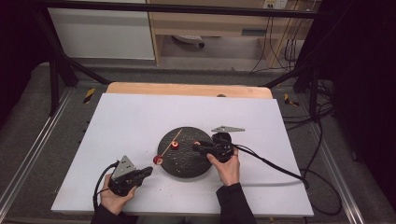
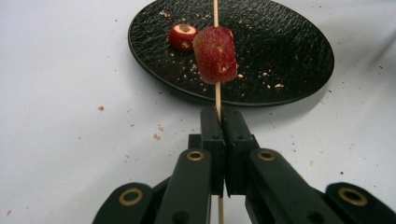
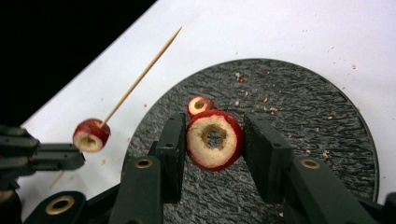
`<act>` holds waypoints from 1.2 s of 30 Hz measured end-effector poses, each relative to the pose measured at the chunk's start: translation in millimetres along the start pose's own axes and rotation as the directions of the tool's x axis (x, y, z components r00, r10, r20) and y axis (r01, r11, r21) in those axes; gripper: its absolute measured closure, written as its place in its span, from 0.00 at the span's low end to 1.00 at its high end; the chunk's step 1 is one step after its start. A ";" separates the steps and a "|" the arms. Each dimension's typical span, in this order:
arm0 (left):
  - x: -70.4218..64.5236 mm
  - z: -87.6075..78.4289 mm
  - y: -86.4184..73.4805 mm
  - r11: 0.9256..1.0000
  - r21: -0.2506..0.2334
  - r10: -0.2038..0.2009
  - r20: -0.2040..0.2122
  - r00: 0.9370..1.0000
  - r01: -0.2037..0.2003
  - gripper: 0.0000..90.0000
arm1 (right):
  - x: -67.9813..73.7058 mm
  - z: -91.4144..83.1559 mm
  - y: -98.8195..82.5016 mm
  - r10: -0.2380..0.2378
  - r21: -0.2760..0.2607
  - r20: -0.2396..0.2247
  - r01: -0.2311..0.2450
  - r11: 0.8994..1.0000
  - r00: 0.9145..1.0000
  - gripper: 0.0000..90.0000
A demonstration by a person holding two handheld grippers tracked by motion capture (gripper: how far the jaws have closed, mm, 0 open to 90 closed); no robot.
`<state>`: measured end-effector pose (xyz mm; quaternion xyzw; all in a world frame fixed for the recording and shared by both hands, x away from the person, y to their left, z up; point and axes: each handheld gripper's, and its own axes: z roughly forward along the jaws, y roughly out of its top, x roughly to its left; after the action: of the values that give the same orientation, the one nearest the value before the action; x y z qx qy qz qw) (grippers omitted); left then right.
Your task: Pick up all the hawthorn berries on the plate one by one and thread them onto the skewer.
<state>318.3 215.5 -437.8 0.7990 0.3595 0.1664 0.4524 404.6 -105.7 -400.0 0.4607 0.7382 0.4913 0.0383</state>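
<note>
Over the plate [image 1: 184, 164], the right hand-held gripper [image 1: 198, 146] clamps a fruit slice [image 3: 214, 139] level; the left hand-held gripper [image 1: 148, 171] pinches the skewer [image 2: 217, 95].

left gripper [image 1: 148, 171] fingers pinched tight, right gripper [image 1: 196, 146] fingers clamped, level

My table [image 1: 140, 116] is a white sheet over wood. A black plate [image 1: 184, 165] lies just past centre toward five o'clock; red crumbs [image 2: 156, 136] dot the sheet at its seven o'clock
</note>
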 end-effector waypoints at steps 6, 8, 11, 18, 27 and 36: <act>-3.6 2.4 1.4 1.000 -0.004 -0.001 0.004 1.000 0.001 0.98 | -4.0 -1.9 -6.1 0.052 -0.085 -0.016 -0.054 0.995 0.998 0.68; -4.2 2.9 1.7 1.000 -0.007 -0.001 0.005 1.000 0.001 0.98 | -4.9 -2.5 -7.4 0.066 -0.107 -0.023 -0.068 0.992 0.998 0.68; -6.0 4.0 2.6 1.000 -0.009 -0.002 0.003 1.000 0.002 0.98 | -5.8 -3.3 -8.9 0.078 -0.141 -0.027 -0.081 0.987 0.997 0.68; -13.1 6.3 6.5 1.000 -0.023 -0.003 0.005 1.000 0.003 0.98 | -5.8 -5.6 -7.5 0.100 -0.223 -0.048 -0.109 0.969 0.994 0.68; -19.9 6.3 12.7 0.999 -0.053 -0.011 -0.003 1.000 0.011 0.98 | -8.1 -10.1 -2.9 0.140 -0.330 -0.079 -0.159 0.930 0.987 0.68; -25.8 7.6 16.0 0.997 -0.072 -0.012 -0.005 1.000 0.012 0.98 | -9.4 -12.3 5.0 0.174 -0.419 -0.109 -0.204 0.885 0.979 0.68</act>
<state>311.9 186.9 -426.8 0.7795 0.3593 0.1789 0.4808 406.9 -120.5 -393.5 0.4937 0.5648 0.6580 0.0653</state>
